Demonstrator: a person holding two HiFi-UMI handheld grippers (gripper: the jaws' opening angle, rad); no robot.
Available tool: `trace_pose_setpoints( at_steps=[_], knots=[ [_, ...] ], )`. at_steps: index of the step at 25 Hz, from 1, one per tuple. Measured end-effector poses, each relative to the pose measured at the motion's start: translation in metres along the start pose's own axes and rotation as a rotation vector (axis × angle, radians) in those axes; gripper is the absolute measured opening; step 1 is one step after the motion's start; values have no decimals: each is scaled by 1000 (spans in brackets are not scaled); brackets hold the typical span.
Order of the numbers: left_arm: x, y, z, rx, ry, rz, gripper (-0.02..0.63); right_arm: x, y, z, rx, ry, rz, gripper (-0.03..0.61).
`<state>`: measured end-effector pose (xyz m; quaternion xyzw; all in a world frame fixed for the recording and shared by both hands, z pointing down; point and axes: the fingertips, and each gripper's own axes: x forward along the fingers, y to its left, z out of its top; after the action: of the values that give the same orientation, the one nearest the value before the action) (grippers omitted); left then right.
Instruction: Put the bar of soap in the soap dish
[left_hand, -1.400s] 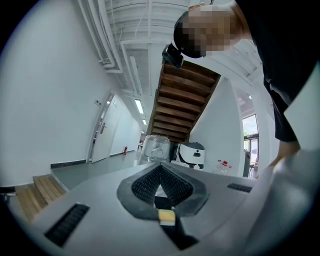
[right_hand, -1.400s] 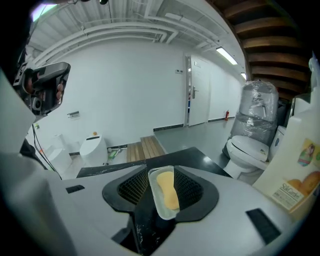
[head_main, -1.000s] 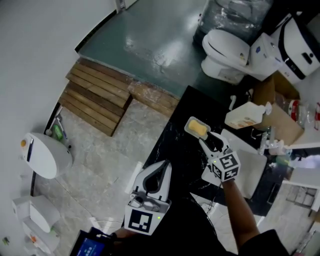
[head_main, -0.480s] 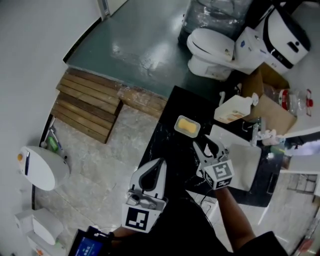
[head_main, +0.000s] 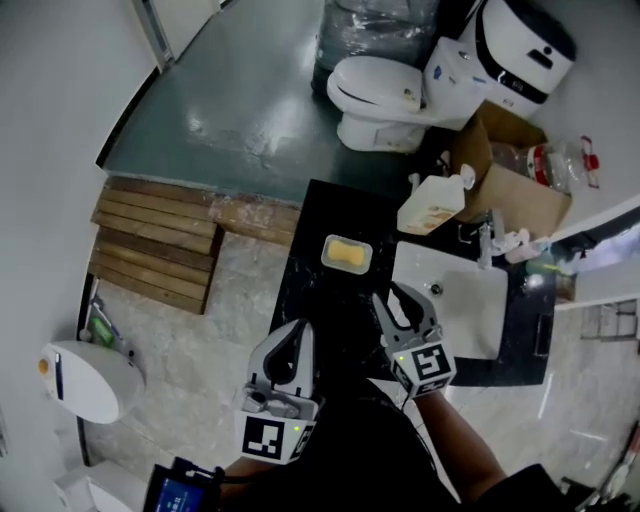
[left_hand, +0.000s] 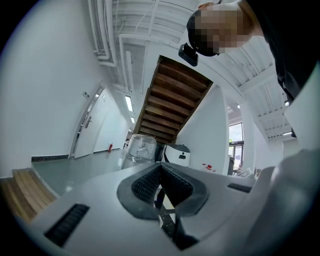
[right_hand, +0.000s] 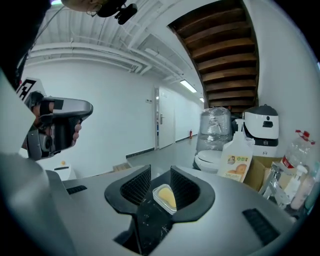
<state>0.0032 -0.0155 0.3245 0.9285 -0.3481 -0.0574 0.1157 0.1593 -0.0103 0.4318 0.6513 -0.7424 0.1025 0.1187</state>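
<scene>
A yellow bar of soap (head_main: 347, 253) lies in a clear soap dish (head_main: 331, 259) on the black counter (head_main: 322, 315). My right gripper (head_main: 401, 303) hovers nearer the person than the dish, apart from it. Its jaws are closing with nothing between them. Down the gap in the right gripper view, the soap (right_hand: 166, 197) and its dish (right_hand: 157, 198) show beyond my right gripper (right_hand: 160, 184). My left gripper (head_main: 289, 347) hangs off the counter's left edge, its fingertips together and empty. The pads (left_hand: 172, 181) meet at their tips in the left gripper view.
A white sink basin (head_main: 455, 300) with a faucet (head_main: 487, 238) sits right of the dish. A pump bottle (head_main: 432, 208) stands behind it, with a cardboard box (head_main: 510, 185) and a toilet (head_main: 375, 85) farther back. A wooden pallet (head_main: 155, 245) lies on the floor to the left.
My right gripper has drawn back from the soap dish and risen, its jaws narrowing. The soap stays in the dish. The left gripper has hardly moved.
</scene>
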Motion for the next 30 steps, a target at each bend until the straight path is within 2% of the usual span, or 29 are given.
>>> trace_pose_setpoints(
  at_steps=[3,10,14,16,21,24,30],
  knots=[
    [9,-2,8,5,-27,-17,2,-10,-1,4,25,-17,-35,129],
    [18,-20,4,26,-14,-97,2,-40,-9,21,52,-62,-124,129],
    [19,-27,3,12,-16,-129,2,-52,-4,42,-69,-105,-155,129],
    [19,-28,3,5,-22,-139,2,-55,1,47,-97,-121,-164,129],
    [16,-35,2,20,-16,-174,2,-68,8,50,-12,-164,-199,129],
    [15,-38,1,25,-19,-193,2,-76,11,55,-15,-202,-221,104],
    [11,-40,-4,28,0,-222,2,-91,24,61,-14,-227,-250,101]
  ],
)
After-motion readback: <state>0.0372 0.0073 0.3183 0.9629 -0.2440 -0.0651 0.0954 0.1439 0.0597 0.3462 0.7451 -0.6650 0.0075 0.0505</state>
